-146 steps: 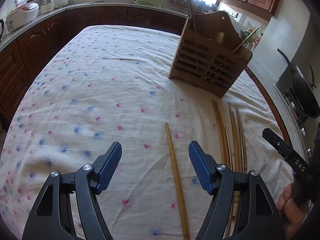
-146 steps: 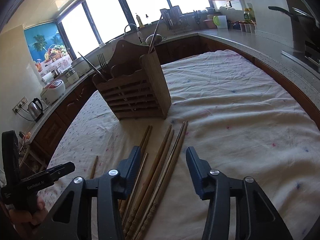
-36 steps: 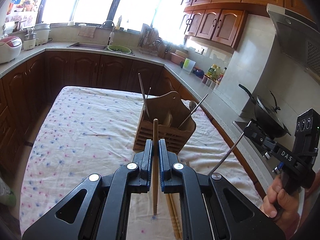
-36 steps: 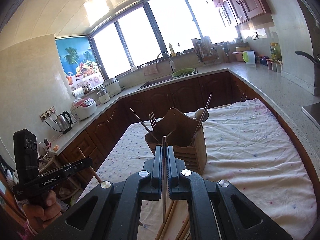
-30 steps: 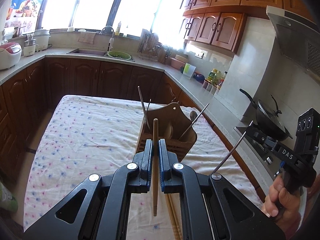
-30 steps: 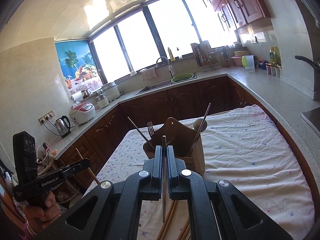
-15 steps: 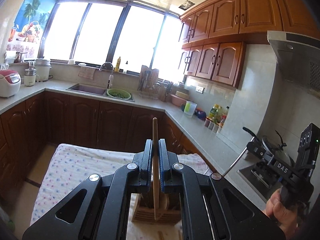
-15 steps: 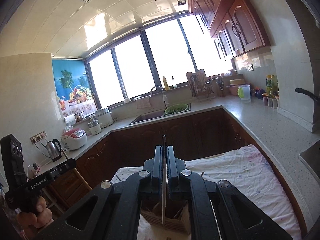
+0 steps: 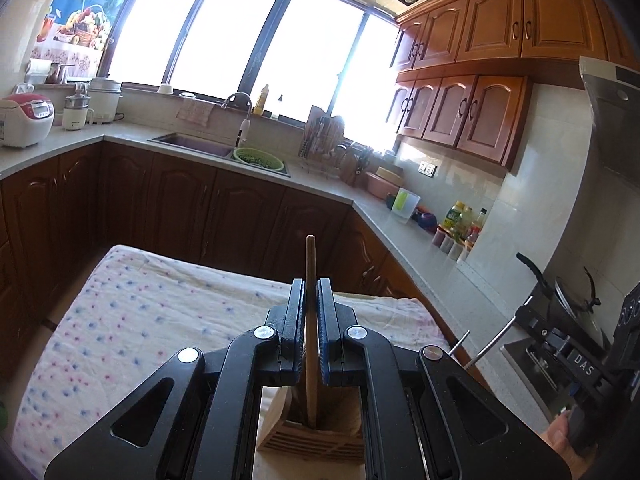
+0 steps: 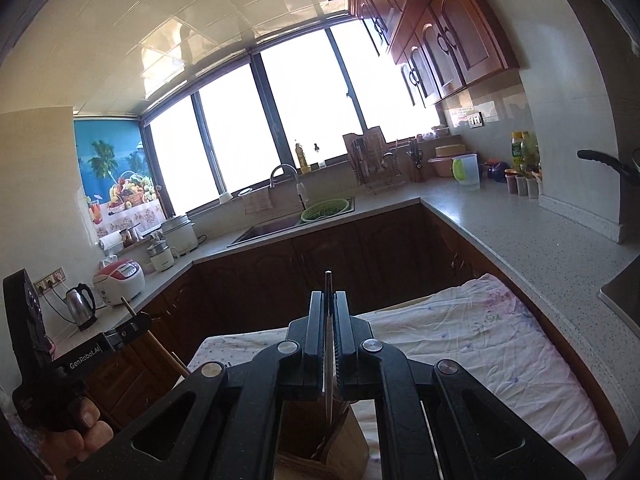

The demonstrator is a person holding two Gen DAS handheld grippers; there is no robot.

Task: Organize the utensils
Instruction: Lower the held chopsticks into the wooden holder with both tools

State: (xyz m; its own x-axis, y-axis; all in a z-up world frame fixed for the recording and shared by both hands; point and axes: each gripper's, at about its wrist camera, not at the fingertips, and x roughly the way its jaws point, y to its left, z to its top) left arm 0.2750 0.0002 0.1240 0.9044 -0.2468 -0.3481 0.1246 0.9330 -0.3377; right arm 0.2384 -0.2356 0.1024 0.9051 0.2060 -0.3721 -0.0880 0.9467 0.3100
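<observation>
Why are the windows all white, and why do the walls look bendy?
Left wrist view: the windows are blown out by daylight, so nothing outside shows; the fisheye lens curves the cabinets. Right wrist view: the same white glare fills the windows, the ceiling bows, and the corners go black. In both, the wooden holder sits in shadow under the grippers.

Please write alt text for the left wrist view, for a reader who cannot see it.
The left gripper is shut on a wooden chopstick, held upright with its lower end in the wooden holder on a flowered tablecloth. Behind are dark cabinets, a sink and bright windows.
</observation>
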